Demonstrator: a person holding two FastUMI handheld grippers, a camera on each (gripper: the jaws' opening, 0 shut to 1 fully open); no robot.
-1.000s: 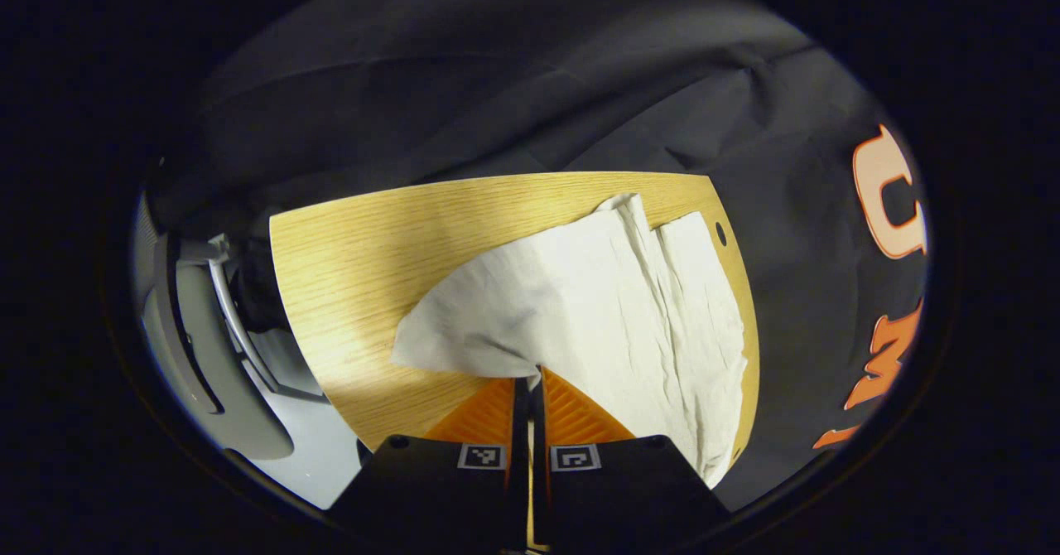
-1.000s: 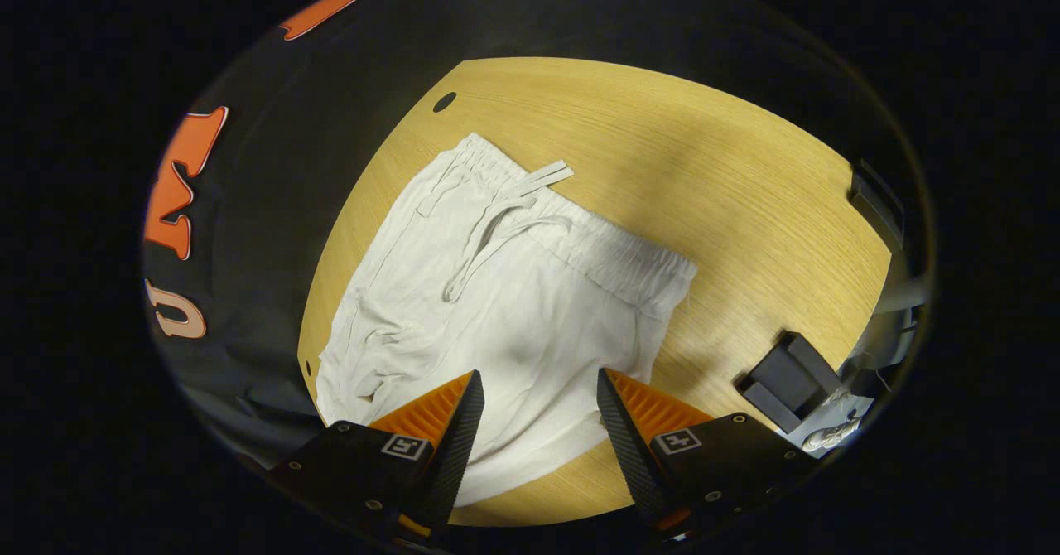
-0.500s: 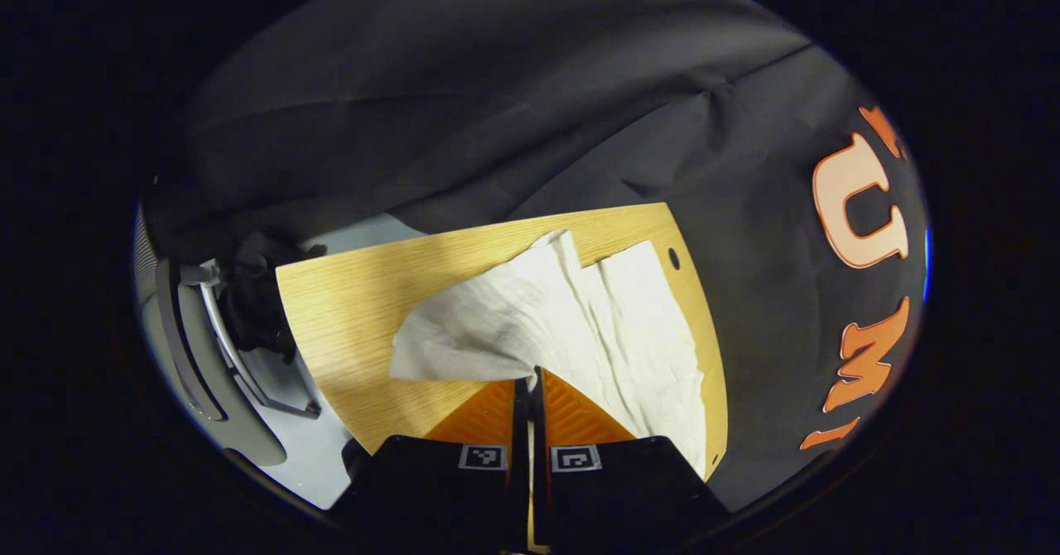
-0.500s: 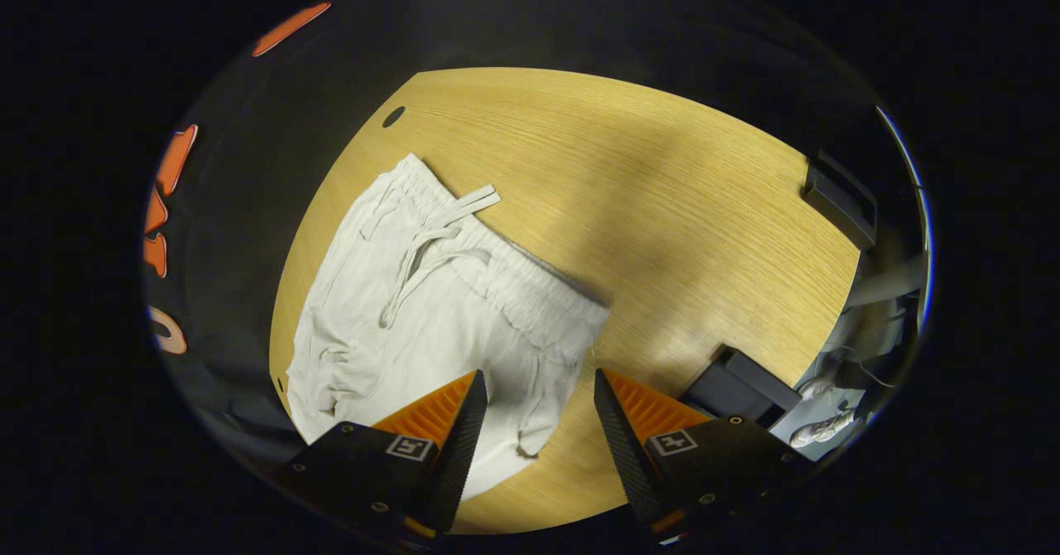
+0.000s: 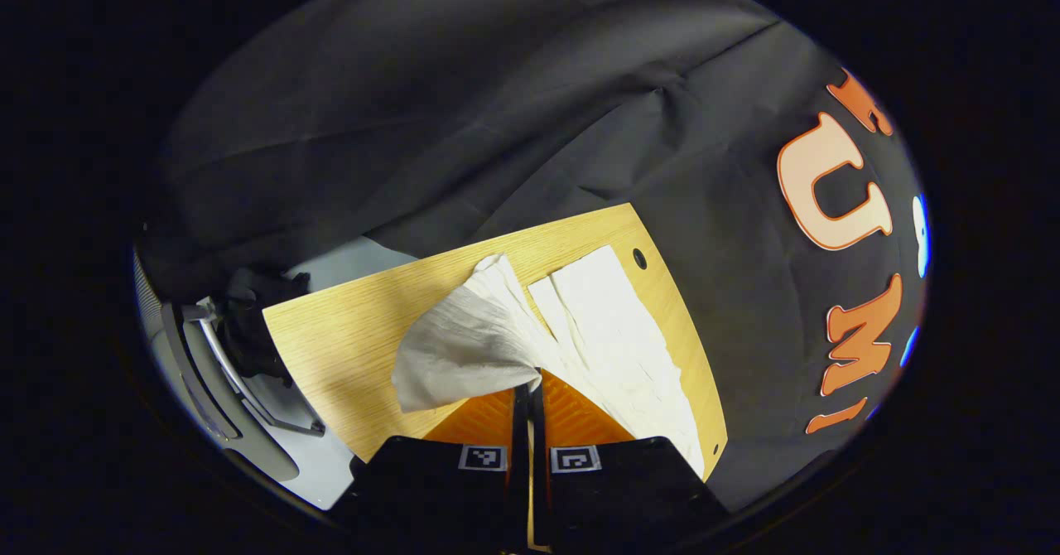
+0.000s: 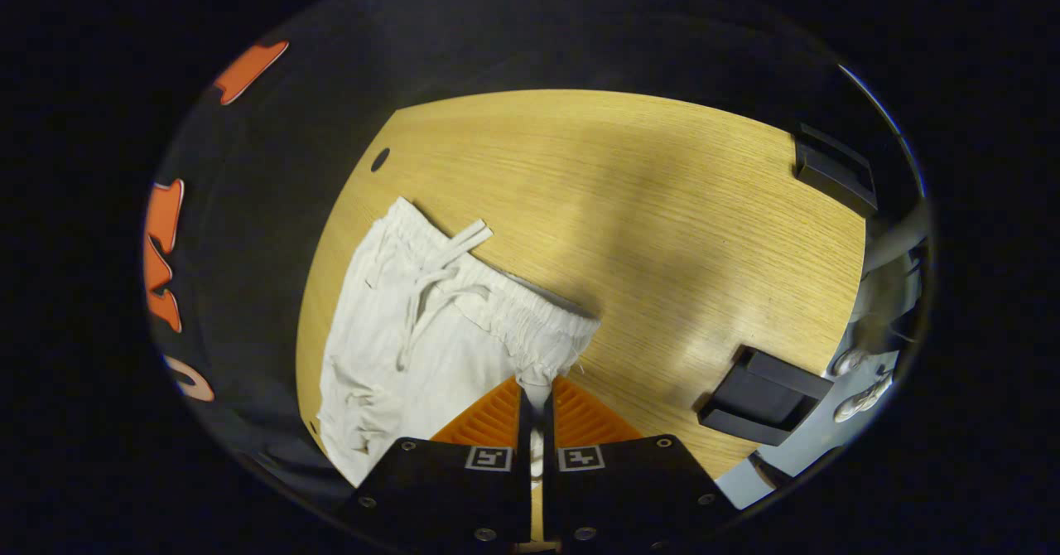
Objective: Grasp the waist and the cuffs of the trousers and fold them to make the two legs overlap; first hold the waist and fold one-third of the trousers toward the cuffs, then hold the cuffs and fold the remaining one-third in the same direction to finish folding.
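Two grips are set on the crumpled white drawstring trousers (image 6: 431, 323), which lie along one edge of the pale wooden table (image 6: 662, 224). Left gripper (image 5: 530, 383): fingers pressed together, pinching the end of one leg at its cuff (image 5: 464, 352), which is raised off the table while the other leg (image 5: 604, 323) lies flat beside it. Right gripper (image 6: 536, 385): fingers closed on the near corner of the elastic waistband (image 6: 530, 323), beside the loose drawstring (image 6: 439, 277).

Judged step: lengthwise fold, laying the held leg over the flat one.

Notes for doing it well:
- Carry both hands across together, same height and pace, so the crease runs straight from waist to cuff.
- Keep mild tension between the two grips; slack will likely bunch the crotch.
- Land cuff on cuff and waist corner on waist corner before releasing.
- Light wrinkled cloth probably drags, so lift clear rather than slide.
- Avoid the black block (image 6: 762, 393) near the right gripper.
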